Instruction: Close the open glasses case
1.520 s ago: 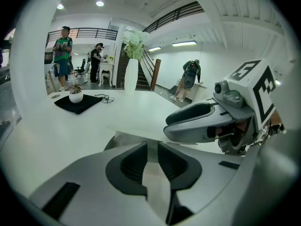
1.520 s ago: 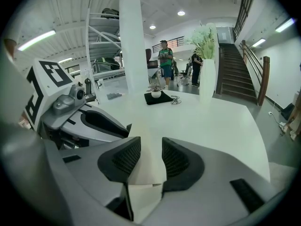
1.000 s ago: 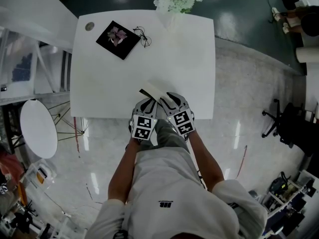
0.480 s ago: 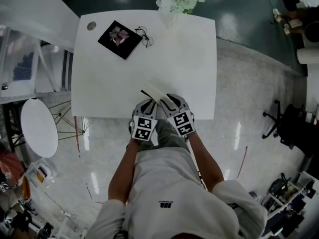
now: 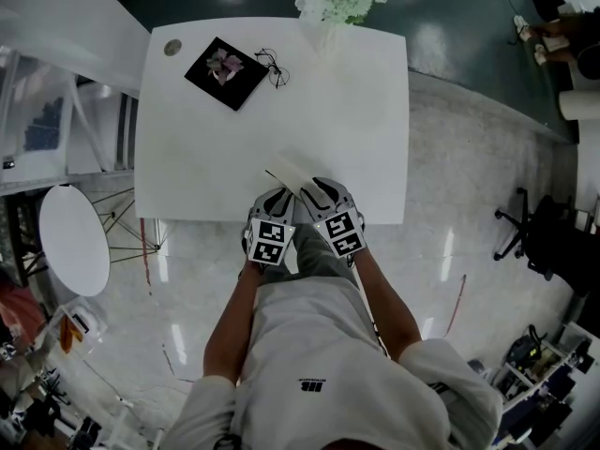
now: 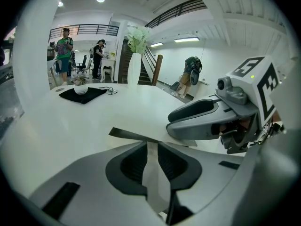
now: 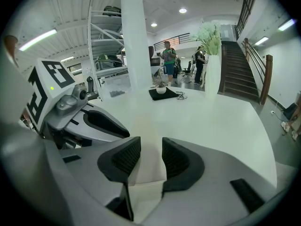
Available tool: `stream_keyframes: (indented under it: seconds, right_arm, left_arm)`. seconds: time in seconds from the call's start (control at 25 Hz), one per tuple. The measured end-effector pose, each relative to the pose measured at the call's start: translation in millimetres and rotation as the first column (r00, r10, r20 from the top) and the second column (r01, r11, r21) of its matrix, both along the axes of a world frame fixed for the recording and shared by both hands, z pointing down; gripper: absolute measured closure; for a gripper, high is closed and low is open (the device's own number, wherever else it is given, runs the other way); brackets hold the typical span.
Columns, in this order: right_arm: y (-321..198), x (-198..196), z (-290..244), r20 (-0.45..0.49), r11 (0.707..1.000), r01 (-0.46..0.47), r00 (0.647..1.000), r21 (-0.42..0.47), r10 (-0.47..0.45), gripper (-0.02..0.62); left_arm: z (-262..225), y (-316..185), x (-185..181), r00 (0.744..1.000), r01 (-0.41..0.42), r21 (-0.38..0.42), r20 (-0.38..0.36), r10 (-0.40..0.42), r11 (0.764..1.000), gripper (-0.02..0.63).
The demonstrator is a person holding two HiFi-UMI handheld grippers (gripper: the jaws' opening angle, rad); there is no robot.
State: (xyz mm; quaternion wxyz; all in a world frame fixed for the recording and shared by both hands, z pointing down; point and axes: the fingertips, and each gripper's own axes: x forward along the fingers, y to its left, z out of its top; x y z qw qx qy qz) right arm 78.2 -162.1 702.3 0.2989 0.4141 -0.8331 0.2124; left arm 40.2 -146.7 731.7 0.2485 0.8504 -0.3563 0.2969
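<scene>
at the near edge of the bench (image 5: 281,92), your left gripper (image 6: 149,147) jaws pinch the thin flap of the open glasses case (image 5: 288,171) and your right gripper (image 7: 150,155) jaws clamp its body, apparently steadying it so the flap can fold shut.

Left claw (image 6: 149,155) and right claw (image 7: 151,150), side by side, clamp the glasses case (image 5: 289,171).
</scene>
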Motion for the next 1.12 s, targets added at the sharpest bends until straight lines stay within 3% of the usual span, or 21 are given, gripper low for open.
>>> stream_keyframes:
  seconds: [1.12]
  right_arm:
    - [6, -5, 12, -0.027, 1.000, 0.012, 1.000, -0.009, -0.012, 0.430]
  left_arm:
    - [16, 8, -7, 0.999, -0.010, -0.054, 0.041, 0.012, 0.999, 0.522]
